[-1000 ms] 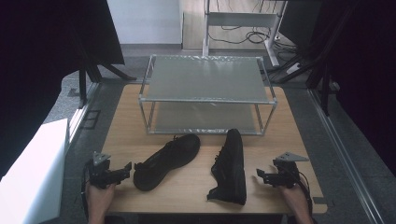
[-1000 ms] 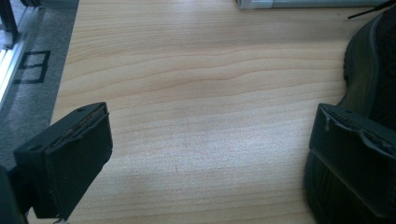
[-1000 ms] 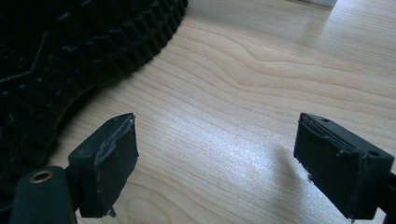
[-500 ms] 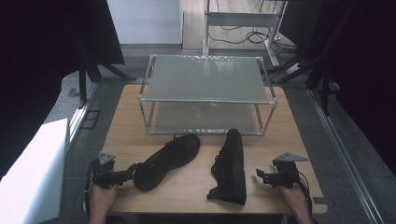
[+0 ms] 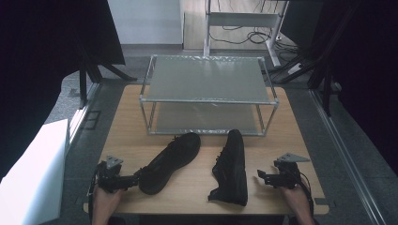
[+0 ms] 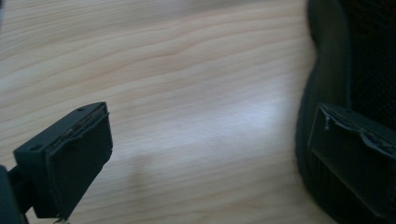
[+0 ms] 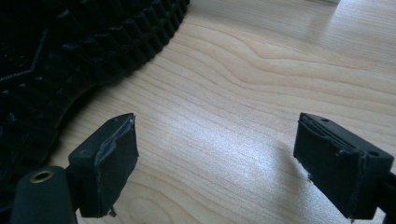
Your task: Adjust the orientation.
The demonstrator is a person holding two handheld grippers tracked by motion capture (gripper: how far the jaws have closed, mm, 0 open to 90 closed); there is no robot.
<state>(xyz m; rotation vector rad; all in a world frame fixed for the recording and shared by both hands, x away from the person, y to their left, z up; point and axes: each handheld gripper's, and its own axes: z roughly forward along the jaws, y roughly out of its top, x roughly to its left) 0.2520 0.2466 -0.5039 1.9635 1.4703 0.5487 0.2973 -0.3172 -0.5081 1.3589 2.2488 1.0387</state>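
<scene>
Two black shoes lie on the wooden table (image 5: pixel 300 136). The left shoe (image 5: pixel 170 161) lies at a slant, its heel toward my left gripper (image 5: pixel 135 179). That gripper is open, and its tips reach the heel. In the left gripper view the left gripper (image 6: pixel 212 163) spans bare wood, with its right-hand jaw against the heel of the left shoe (image 6: pixel 345 60). The right shoe (image 5: pixel 232 166) lies on its side. My right gripper (image 5: pixel 261 177) stands open just to its right. In the right gripper view the right gripper (image 7: pixel 224 163) frames bare table, and the right shoe's studded sole (image 7: pixel 70 51) shows at the upper left.
A metal rack (image 5: pixel 209 101) with two frosted shelves stands on the far half of the table behind the shoes. A white box (image 5: pixel 28 173) sits off the table's left edge. Dark curtains and stand legs flank both sides.
My left gripper has edged right, up to the heel of the left shoe. The right gripper and both shoes have stayed where they were.
</scene>
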